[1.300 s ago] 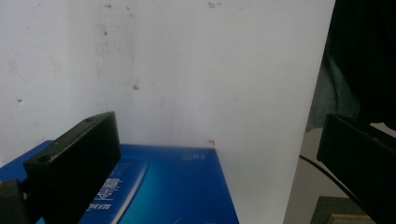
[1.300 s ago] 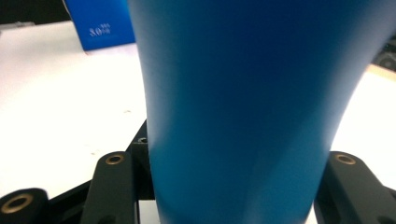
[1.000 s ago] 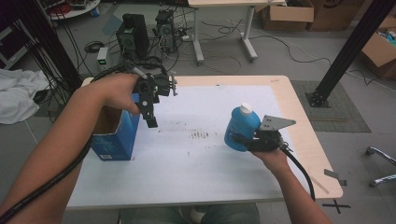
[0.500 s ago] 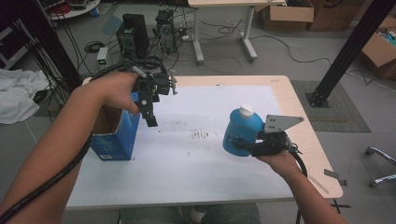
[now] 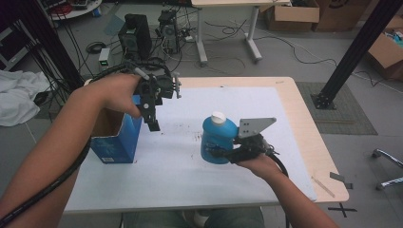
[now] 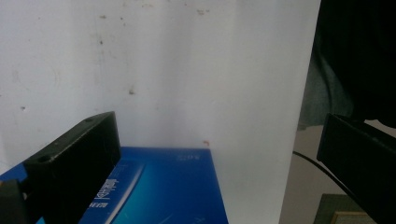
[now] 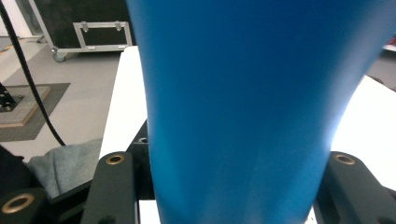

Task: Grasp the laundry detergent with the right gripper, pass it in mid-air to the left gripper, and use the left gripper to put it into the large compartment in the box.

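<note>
White sheeting covers the wooden table, and on its left part stands an open-topped blue cardboard box. That box is light and thin-walled, likely to skid or dent if knocked, so any steadying should press on a wall near a corner. Next in size is the squat blue plastic bottle with a white cap, held upright above the sheet's middle, well apart from the box. Its smooth, rounded body looks slippery and, if full, fairly heavy; the widest part gives the jaws most contact, while the narrow capped neck would let it swing. The right gripper is clamped across the lower body of the bottle, one jaw on each side in the right gripper view. The left gripper hangs over the box's near edge, jaws spread apart with nothing between them.
</note>
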The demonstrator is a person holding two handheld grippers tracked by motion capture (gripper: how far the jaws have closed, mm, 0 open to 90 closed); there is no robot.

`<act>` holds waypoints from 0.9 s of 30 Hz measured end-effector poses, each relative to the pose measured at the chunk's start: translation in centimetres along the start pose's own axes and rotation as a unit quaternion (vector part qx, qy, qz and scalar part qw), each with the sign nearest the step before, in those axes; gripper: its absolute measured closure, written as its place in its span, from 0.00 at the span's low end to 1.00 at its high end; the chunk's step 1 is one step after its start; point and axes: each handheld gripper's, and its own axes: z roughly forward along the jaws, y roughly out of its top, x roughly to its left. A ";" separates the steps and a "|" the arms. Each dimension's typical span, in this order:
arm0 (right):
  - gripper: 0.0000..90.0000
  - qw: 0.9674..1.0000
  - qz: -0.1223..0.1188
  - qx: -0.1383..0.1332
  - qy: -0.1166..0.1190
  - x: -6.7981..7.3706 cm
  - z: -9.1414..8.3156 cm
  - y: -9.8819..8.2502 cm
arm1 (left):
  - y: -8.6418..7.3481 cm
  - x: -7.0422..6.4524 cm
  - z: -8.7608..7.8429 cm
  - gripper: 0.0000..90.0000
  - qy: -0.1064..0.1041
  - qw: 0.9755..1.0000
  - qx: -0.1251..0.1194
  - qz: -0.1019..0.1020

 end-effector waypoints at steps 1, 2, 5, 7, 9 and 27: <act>0.50 1.000 0.002 0.001 0.002 -0.1 0.3 0.0 | -0.1 -0.2 0.0 0.00 0.001 1.000 -0.001 -0.001; 0.50 1.000 0.002 0.001 0.005 -0.3 0.8 0.0 | -0.1 -0.2 -0.1 0.00 0.001 1.000 -0.001 0.002; 0.50 1.000 0.005 0.001 0.013 -0.7 2.0 -0.1 | -0.1 -0.5 -0.1 0.00 0.000 1.000 -0.002 0.003; 0.50 1.000 0.004 0.004 0.016 -0.8 2.7 -0.1 | 0.0 -0.6 -0.1 0.00 -0.002 1.000 -0.002 0.004; 0.50 1.000 0.004 0.004 0.021 -1.0 3.5 -0.1 | 0.2 -0.7 0.0 0.00 -0.002 1.000 -0.005 0.006; 0.50 0.998 -0.007 0.005 0.060 -1.5 8.3 0.5 | 2.7 -2.2 0.4 0.00 -0.010 0.999 0.002 0.040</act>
